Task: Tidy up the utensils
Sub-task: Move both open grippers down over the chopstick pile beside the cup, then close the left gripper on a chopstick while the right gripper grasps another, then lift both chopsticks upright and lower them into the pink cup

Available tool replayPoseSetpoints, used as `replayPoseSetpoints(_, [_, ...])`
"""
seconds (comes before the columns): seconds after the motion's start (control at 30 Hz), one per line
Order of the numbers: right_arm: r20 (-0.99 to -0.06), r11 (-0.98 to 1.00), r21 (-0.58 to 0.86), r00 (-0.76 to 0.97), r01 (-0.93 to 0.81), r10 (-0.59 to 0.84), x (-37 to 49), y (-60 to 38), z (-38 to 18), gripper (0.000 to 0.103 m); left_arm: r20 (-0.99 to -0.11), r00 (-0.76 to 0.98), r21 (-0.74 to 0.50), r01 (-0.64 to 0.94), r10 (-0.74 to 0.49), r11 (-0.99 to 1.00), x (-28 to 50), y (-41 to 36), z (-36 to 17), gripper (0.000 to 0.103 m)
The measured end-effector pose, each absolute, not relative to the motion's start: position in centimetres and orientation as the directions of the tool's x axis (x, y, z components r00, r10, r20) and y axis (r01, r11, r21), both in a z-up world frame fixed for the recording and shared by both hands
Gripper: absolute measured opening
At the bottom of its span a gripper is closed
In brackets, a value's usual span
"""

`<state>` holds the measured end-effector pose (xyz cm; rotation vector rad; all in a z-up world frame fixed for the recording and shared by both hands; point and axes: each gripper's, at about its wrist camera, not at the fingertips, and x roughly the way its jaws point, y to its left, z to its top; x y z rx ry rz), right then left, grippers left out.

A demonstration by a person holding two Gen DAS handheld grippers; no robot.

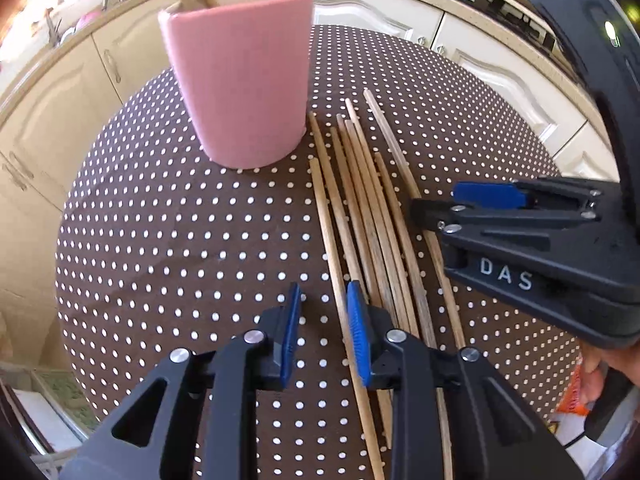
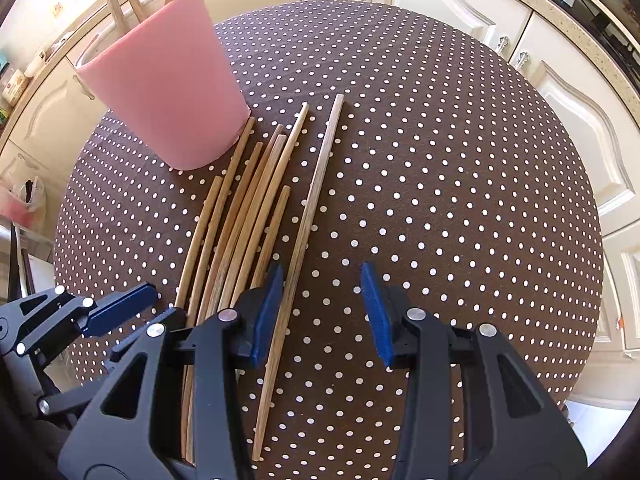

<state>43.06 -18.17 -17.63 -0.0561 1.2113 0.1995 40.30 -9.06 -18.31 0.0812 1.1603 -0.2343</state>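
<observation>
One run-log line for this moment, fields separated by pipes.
left gripper: open, empty | right gripper: open, empty | chopsticks: lying loose on table | pink cup: upright, some chopsticks inside

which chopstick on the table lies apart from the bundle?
The rightmost chopstick, the longest-looking: it lies alone with bare cloth between it and the bundle, running down between the right gripper's open jaws.

Bright daylight pours in from the upper left, washing out that corner in both views and lighting the dotted tablecloth [image 2: 420, 152] evenly, with only soft shadows. Both fisheye pictures bow the cabinets [image 1: 52, 128] hard and darken at the corners. The middle is crisp; the far rim smears slightly.
</observation>
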Motion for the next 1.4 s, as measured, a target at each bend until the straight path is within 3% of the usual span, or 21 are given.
replayPoseSetpoints(0.13, [-0.939, 0.982, 0.031, 0.33, -0.188, 0.093, 43.4, -17.6, -17.7, 0.04, -0.913, 0.401, 0.015, 0.234, -0.082, 0.972, 41.6, -10.9, -18.7, 0.024])
replayPoseSetpoints(0.27, [-0.945, 0.981, -0.001, 0.322, -0.194, 0.063, 43.6, -17.0, -17.6, 0.034, -0.913, 0.401, 0.018, 0.217, -0.073, 0.976, 43.0, -11.0, -18.8, 0.008])
replayPoseSetpoints(0.43, [-0.95, 0.977, -0.003, 0.307, -0.212, 0.064, 43.5, -16.8, -17.5, 0.008, -0.909, 0.405, -0.01, 0.217, -0.1, 0.976, 43.8, -9.5, -18.9, 0.006])
replayPoseSetpoints(0.5, [-0.951, 0.976, 0.007, 0.302, -0.216, 0.073, 43.4, -16.9, -17.4, 0.007, -0.903, 0.414, -0.023, 0.21, -0.11, 0.977, 43.9, -9.4, -18.9, 0.006])
replayPoseSetpoints(0.97, [-0.892, 0.951, 0.205, 0.357, -0.231, 0.279, 36.7, -21.5, -16.2, 0.006, -0.831, 0.495, -0.142, 0.249, -0.252, 0.958, 35.8, -3.5, -16.6, 0.006])
replayPoseSetpoints(1.17, [-0.782, 0.898, 0.363, 0.443, -0.246, 0.438, 32.7, -24.5, -14.4, 0.006, -0.77, 0.566, -0.169, 0.263, -0.294, 0.95, 33.4, -1.5, -13.8, 0.006])
replayPoseSetpoints(1.4, [-0.615, 0.84, 0.441, 0.575, -0.317, 0.54, 28.7, -25.6, -10.7, 0.006, -0.683, 0.648, -0.2, 0.28, -0.338, 0.939, 30.4, -0.1, -10.5, 0.006])
